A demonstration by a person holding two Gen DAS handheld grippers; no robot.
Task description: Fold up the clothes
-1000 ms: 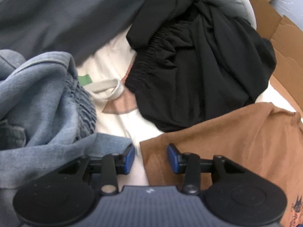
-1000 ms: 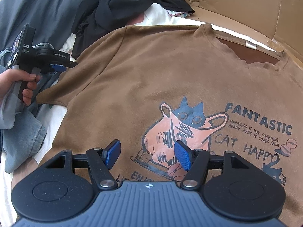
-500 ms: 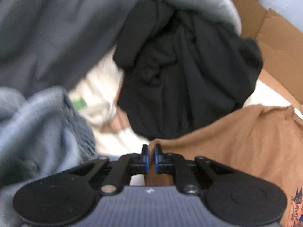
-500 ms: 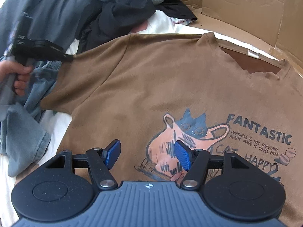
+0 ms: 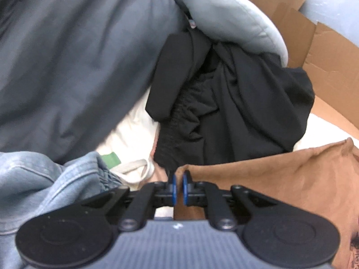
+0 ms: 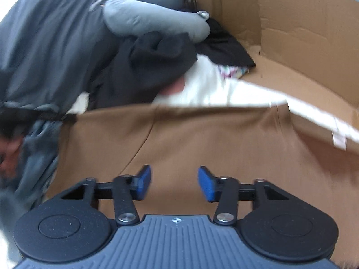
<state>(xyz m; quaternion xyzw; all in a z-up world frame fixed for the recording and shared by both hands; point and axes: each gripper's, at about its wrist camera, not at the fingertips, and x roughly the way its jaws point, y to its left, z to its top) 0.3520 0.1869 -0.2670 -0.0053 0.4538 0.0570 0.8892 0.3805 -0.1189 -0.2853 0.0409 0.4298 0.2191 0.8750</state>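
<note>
Presently, the brown T-shirt (image 5: 280, 179) is seen spread across the near part of the cardboard box (image 6: 303, 33), beside a heap of black garments (image 5: 235, 103) and denim (image 5: 44, 190). Its sleeve corner is pinched between the pressed-together jaws of the left gripper (image 5: 178, 187). The right gripper (image 6: 174, 182) is held over the shirt; its jaws have just been closing, with a gap remaining and nothing clamped.

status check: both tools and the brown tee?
Left tool shut on brown tee sleeve edge. Right tool open over tee, jaws just narrowed, nothing pinched. Black garment crowds the sleeve.
</note>
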